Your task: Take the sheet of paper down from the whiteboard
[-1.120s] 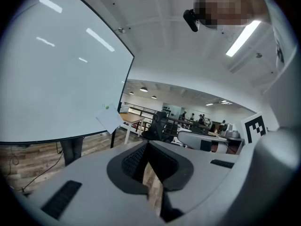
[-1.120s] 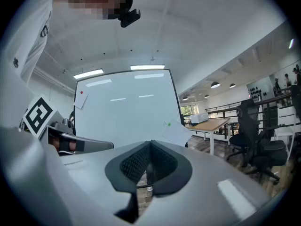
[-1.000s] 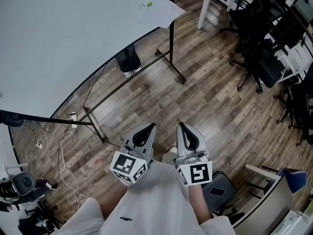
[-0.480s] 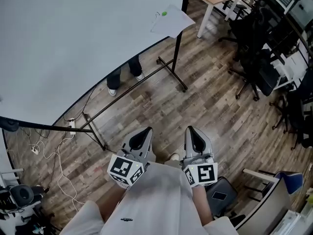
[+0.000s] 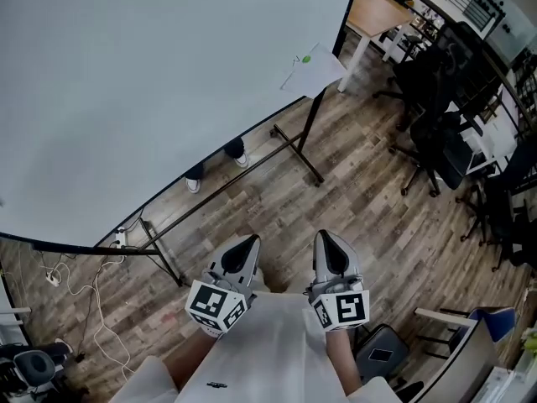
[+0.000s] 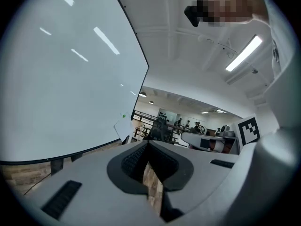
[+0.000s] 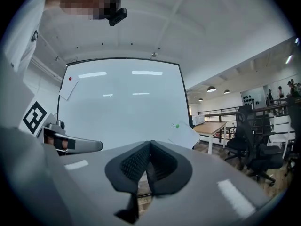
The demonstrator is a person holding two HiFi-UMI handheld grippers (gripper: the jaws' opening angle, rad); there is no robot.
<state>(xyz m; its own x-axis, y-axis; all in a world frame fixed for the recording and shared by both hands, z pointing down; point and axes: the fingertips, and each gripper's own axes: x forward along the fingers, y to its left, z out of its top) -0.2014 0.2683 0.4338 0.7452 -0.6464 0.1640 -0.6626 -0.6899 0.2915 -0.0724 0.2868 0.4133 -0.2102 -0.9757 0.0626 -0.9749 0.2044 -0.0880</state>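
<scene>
A white sheet of paper (image 5: 314, 74) hangs at the lower right corner of the whiteboard (image 5: 151, 82), pinned by a green magnet (image 5: 306, 58). Both grippers are held side by side low in front of the person, far from the sheet. My left gripper (image 5: 244, 244) is shut with nothing in it, and so is my right gripper (image 5: 325, 240). In the left gripper view the sheet (image 6: 123, 129) shows small beyond the closed jaw tips (image 6: 148, 143). The right gripper view has the sheet (image 7: 185, 134) right of its closed tips (image 7: 150, 143).
The board stands on a black frame with feet (image 5: 295, 151) on the wooden floor. Someone's shoes (image 5: 235, 150) show behind it. Black office chairs (image 5: 440, 124) and a wooden table (image 5: 377, 11) stand at right, cables (image 5: 75, 267) lie at left. A second sheet with a red magnet (image 7: 68, 85) hangs top left.
The head view has shifted, so the board and sheet now sit further right and the sheet looks smaller. Both grippers stay shut, side by side. The shoes behind the board have moved.
</scene>
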